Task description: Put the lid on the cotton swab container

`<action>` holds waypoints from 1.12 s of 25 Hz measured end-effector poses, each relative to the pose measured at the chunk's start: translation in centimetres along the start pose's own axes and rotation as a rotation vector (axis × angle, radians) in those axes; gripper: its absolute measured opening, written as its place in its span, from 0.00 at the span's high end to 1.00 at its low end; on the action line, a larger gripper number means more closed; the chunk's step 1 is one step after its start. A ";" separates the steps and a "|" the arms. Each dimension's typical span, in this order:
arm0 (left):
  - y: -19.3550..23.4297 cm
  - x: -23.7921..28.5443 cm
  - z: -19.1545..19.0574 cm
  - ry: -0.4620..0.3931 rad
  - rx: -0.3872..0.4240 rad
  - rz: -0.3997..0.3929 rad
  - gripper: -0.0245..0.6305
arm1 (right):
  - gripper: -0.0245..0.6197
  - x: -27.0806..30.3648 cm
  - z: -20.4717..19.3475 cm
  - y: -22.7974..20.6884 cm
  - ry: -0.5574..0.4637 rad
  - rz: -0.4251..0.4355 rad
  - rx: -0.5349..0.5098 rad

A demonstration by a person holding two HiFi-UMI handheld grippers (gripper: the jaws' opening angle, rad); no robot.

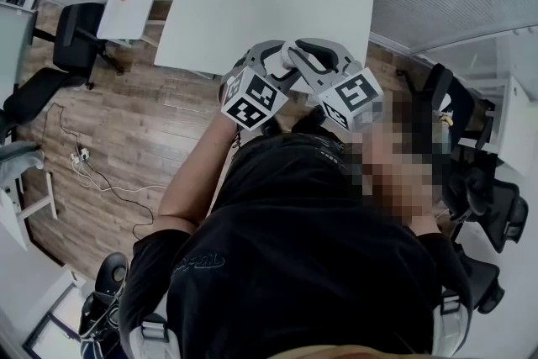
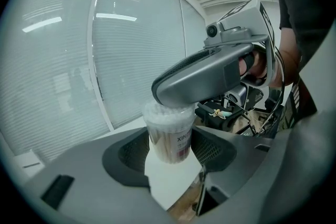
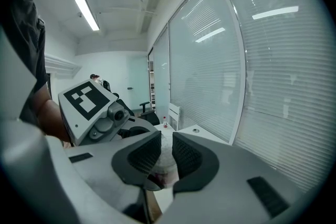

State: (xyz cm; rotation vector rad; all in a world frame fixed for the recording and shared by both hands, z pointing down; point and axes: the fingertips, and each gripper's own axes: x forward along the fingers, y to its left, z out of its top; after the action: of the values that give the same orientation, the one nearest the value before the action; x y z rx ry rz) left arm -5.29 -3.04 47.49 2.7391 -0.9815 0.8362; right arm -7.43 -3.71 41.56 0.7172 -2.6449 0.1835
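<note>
Little to see in the head view: jaw tips bunched together at the middle, over the white table (image 1: 252, 4), nothing clear between them. Only "XIN" readable on the cotton swab container (image 2: 167, 131); rest of the word cut off behind a jaw. Left gripper (image 2: 170, 144) fairly wide, squeezing the container's sides at lower middle of its view. Right gripper (image 3: 166, 147) narrow, pinching the pale lid (image 3: 164, 160) on the container's top. Hard to tell whether pushed fully down.
</note>
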 end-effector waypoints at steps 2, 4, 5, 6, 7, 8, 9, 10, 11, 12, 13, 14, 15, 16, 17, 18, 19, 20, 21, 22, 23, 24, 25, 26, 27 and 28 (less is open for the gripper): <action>-0.1 0.0 0.1 -0.009 -0.015 -0.001 0.57 | 0.84 -0.1 0.1 -0.1 -0.017 -0.004 0.013; -0.1 0.0 0.1 -0.013 -0.026 0.000 0.57 | 0.84 -0.2 0.1 -0.1 -0.029 -0.011 0.018; -0.1 0.0 0.0 -0.014 -0.028 0.001 0.57 | 0.84 -0.2 0.0 0.0 -0.031 -0.012 0.019; -0.2 0.0 -0.1 -0.014 -0.030 0.001 0.57 | 0.84 -0.2 0.0 0.0 -0.031 -0.010 0.022; -0.2 -0.1 -0.1 -0.014 -0.032 0.002 0.57 | 0.84 -0.2 -0.1 0.1 -0.032 -0.006 0.026; -0.3 -0.1 -0.1 -0.015 -0.033 0.003 0.57 | 0.84 -0.2 -0.1 0.1 -0.034 -0.001 0.031; -0.3 -0.2 -0.1 -0.018 -0.034 0.004 0.57 | 0.84 -0.3 -0.1 0.1 -0.037 0.003 0.035; -0.3 -0.2 -0.1 -0.021 -0.035 0.005 0.57 | 0.84 -0.3 0.0 0.1 -0.042 0.006 0.038; -0.3 -0.2 -0.1 -0.025 -0.037 0.005 0.57 | 0.84 -0.4 0.1 0.1 -0.047 0.008 0.042; -0.3 -0.2 0.0 -0.028 -0.039 0.005 0.57 | 0.84 -0.4 0.1 0.1 -0.053 0.010 0.045; -0.3 -0.2 0.0 -0.030 -0.041 0.006 0.57 | 0.84 -0.5 0.2 0.1 -0.059 0.012 0.047; -0.2 -0.3 0.0 -0.031 -0.041 0.008 0.57 | 0.84 -0.6 0.2 0.1 -0.066 0.013 0.051; -0.2 -0.3 0.0 -0.031 -0.041 0.011 0.57 | 0.84 -0.6 0.3 0.1 -0.073 0.014 0.056; -0.1 -0.4 -0.1 -0.030 -0.042 0.014 0.57 | 0.84 -0.7 0.4 0.1 -0.080 0.013 0.061; 0.1 -0.5 -0.2 -0.030 -0.045 0.017 0.57 | 0.84 -0.8 0.4 0.0 -0.084 0.011 0.066; 0.2 -0.6 -0.3 -0.029 -0.048 0.020 0.57 | 0.84 -0.8 0.3 -0.2 -0.086 0.009 0.071; 0.2 -0.6 -0.4 -0.025 -0.052 0.023 0.57 | 0.84 -1.0 0.2 -0.5 -0.087 0.006 0.078; 0.2 -0.5 -0.5 -0.019 -0.058 0.023 0.57 | 0.84 -1.2 0.1 -0.9 -0.089 0.005 0.088; 0.2 -0.5 -0.6 -0.014 -0.062 0.022 0.57 | 0.84 -1.4 0.0 -1.2 -0.092 0.004 0.098; 0.2 -0.4 -0.7 -0.014 -0.064 0.020 0.57 | 0.84 -1.6 -0.1 -1.5 -0.097 0.003 0.110; 0.2 -0.4 -0.7 -0.017 -0.064 0.017 0.56 | 0.84 -1.8 -0.2 -1.8 -0.102 0.003 0.121; 0.2 -0.5 -0.7 -0.017 -0.065 0.015 0.56 | 0.84 -1.9 -0.2 -2.0 -0.107 0.003 0.130; 0.1 -0.5 -0.8 -0.016 -0.066 0.014 0.56 | 0.84 -2.1 -0.3 -2.2 -0.111 0.003 0.137; 0.1 -0.6 -0.8 -0.017 -0.065 0.014 0.56 | 0.84 -2.3 -0.5 -2.4 -0.114 0.002 0.142; 0.0 -0.7 -0.8 -0.021 -0.064 0.013 0.56 | 0.84 -2.6 -0.7 -2.6 -0.115 0.000 0.146; 0.0 -0.7 -0.8 -0.024 -0.063 0.012 0.56 | 0.85 -2.7 -1.0 -2.8 -0.116 -0.001 0.152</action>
State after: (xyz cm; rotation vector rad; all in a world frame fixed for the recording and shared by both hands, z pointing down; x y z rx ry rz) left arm -6.09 -2.38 47.75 2.6997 -1.0116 0.7621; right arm -3.53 -4.60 41.40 0.8005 -2.7628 0.3555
